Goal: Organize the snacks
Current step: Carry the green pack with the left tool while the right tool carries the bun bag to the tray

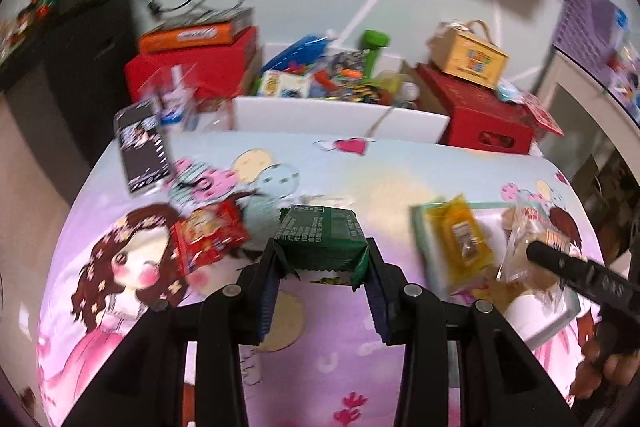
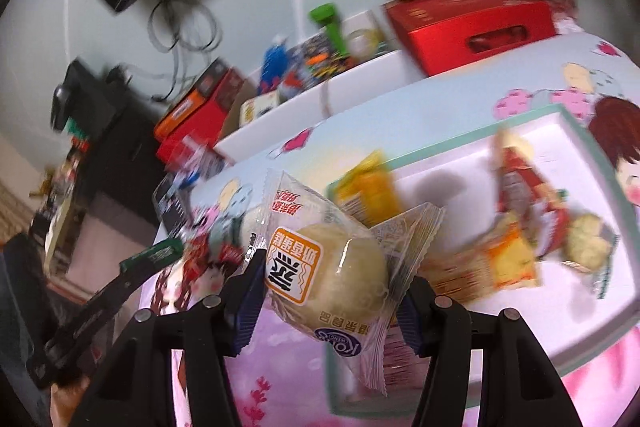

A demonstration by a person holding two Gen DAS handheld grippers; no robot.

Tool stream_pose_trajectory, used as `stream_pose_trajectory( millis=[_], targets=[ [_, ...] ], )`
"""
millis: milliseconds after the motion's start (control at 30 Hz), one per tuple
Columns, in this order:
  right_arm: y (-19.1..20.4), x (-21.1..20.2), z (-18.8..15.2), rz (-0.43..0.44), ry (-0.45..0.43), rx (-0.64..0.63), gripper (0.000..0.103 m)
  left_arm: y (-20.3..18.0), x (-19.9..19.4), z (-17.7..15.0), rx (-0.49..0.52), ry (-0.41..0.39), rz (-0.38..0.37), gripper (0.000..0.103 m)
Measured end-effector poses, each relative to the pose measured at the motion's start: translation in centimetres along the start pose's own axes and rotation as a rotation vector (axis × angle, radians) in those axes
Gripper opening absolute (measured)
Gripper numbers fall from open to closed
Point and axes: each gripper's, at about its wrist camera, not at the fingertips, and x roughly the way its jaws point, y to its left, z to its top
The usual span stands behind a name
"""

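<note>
The left gripper (image 1: pixel 322 259) has its jaws clamped on a green snack packet (image 1: pixel 320 241), held above the middle of the cartoon-print table (image 1: pixel 360 179). The right gripper (image 2: pixel 332 291) grips a clear-wrapped bun (image 2: pixel 340 267) over the near-left corner of the white tray (image 2: pixel 580 327), which holds other snacks.

Two wrist cameras angle steeply down, close above the cartoon-print cloth (image 1: pixel 360 167) — both share the white tray (image 2: pixel 440 163) and clutter beyond it
</note>
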Motion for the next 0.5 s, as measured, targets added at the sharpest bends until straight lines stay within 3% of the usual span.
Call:
stream_pose_trajectory(
  millis=[200,500],
  targets=[
    [-6.0,-2.8,1.8,-0.116,-0.084,0.118,0.061,-4.8,0.3,0.8,0.092,-0.006,-0.049,0.041],
    [-12.5,-5.7,2.8,-0.188,-0.152,0.258,0.061,-13.6,1.3,1.9,0.254,-0.023,-0.133,0.041]
  ],
)
